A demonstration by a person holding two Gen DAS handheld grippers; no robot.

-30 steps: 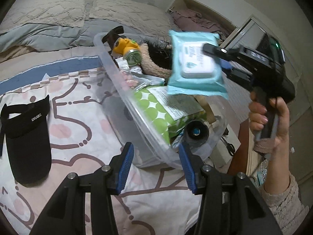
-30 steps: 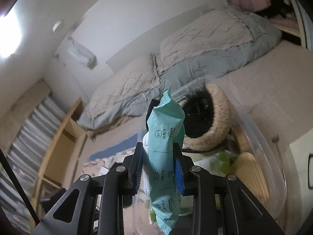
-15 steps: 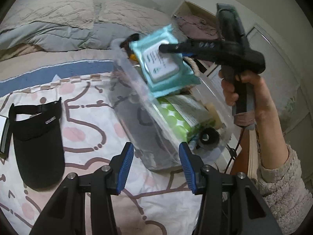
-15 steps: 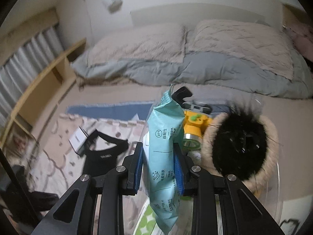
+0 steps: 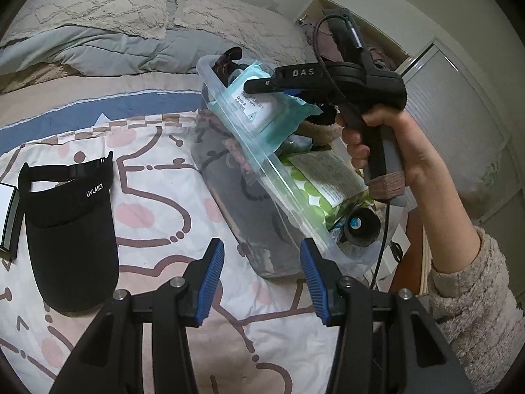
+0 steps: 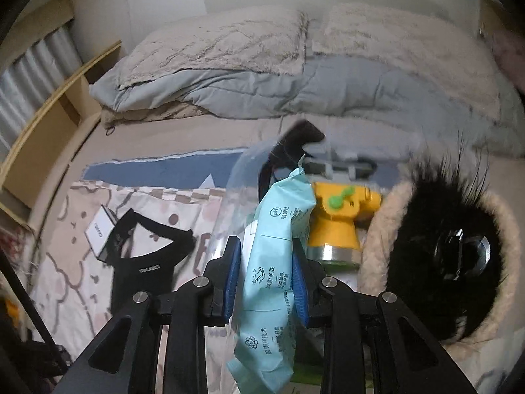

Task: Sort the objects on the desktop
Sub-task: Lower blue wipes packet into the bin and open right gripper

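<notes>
Wet-wipes pack [image 5: 259, 108], teal: left wrist view, carried over clear plastic bin [image 5: 288, 193] by right gripper [image 5: 262, 87], a bare hand [image 5: 377, 144] angling it downward; bin wall blurs the pack's lower edge. Left gripper [image 5: 262, 282] fingers half-spread, empty. Right wrist view: pack [image 6: 272, 262] clamped between narrow blue pads [image 6: 233, 279], bottom cut off; yellow flashlight [image 6: 338, 220] partly hidden behind.

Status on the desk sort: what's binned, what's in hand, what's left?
Done: clear bin already holds a green-dotted pack and a yellow sprayer. In hand: right gripper clamps the teal wipes pack over the bin. Left: black visor and white box still on the blanket; left gripper empty.
</notes>
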